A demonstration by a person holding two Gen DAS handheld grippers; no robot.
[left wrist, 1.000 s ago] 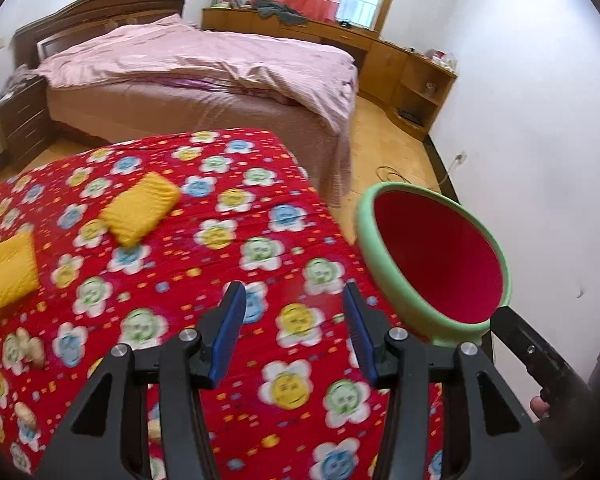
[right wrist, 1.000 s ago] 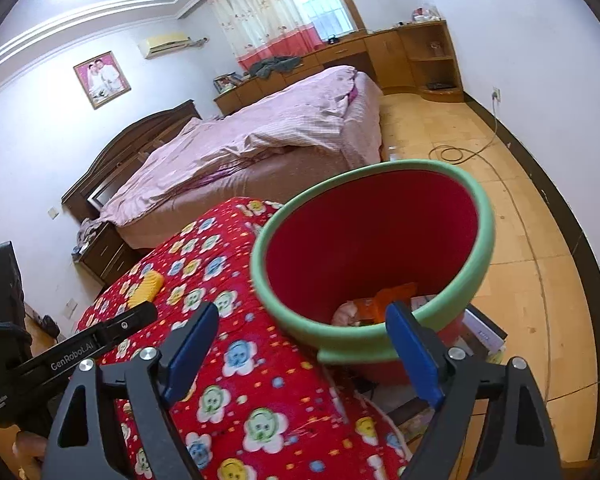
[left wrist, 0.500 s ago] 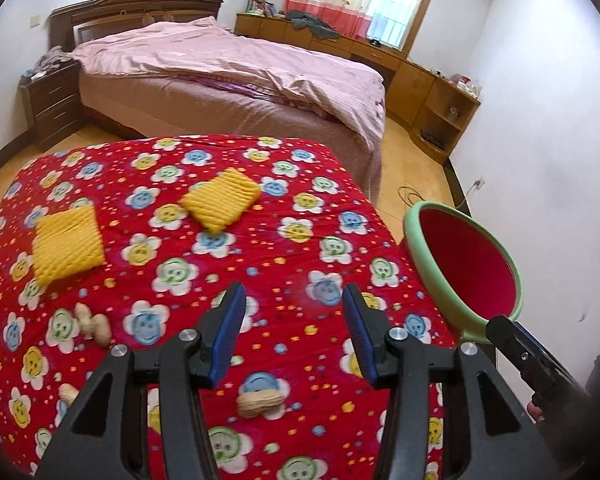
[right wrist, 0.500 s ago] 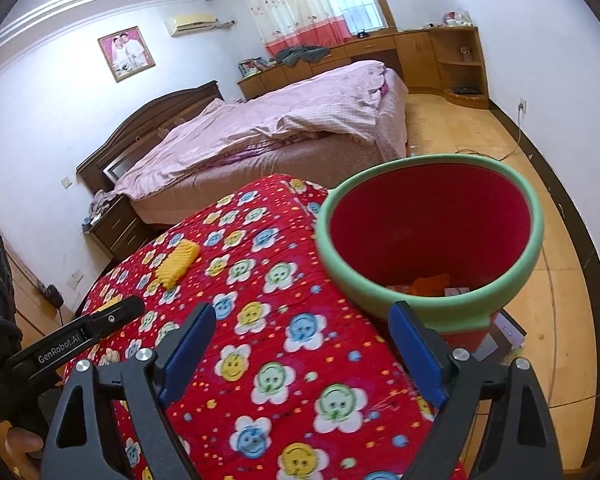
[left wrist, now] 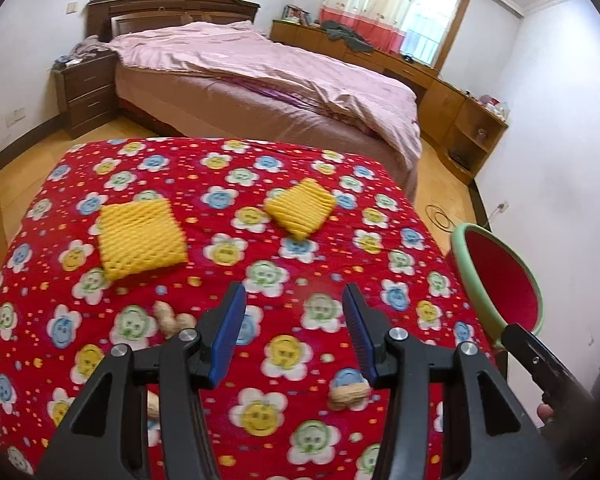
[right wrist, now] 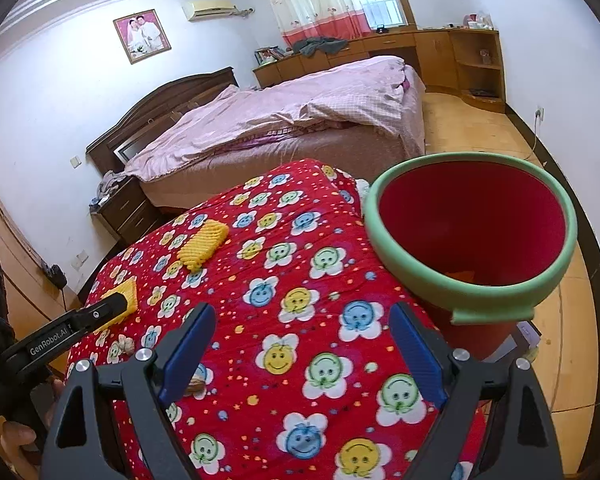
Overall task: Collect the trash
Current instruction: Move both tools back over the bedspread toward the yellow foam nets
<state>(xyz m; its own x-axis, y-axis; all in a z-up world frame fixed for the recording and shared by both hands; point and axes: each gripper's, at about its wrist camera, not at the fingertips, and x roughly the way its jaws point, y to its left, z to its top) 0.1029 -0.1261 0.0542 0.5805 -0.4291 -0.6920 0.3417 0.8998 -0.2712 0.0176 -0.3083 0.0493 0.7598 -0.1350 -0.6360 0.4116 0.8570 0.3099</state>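
Two yellow foam nets lie on the red flowered tablecloth (left wrist: 188, 340): one at left (left wrist: 140, 240), one farther right (left wrist: 300, 209). Peanuts lie near me, one pair left (left wrist: 172, 320), one right (left wrist: 348, 394). My left gripper (left wrist: 294, 332) is open and empty above the cloth's near part. The red bin with a green rim (right wrist: 472, 240) stands off the table's right edge, with orange scraps inside; it also shows in the left wrist view (left wrist: 500, 292). My right gripper (right wrist: 300, 360) is open and empty over the cloth, left of the bin.
A bed with a pink cover (left wrist: 268, 76) stands behind the table. A nightstand (left wrist: 86, 92) is at its left, wooden cabinets (left wrist: 460, 116) along the far wall. A cable (left wrist: 440, 216) lies on the wooden floor by the right wall.
The left gripper has swung left and back from the bin, bringing both foam nets and the peanuts into view. The right gripper has drawn back from the bin toward the table.
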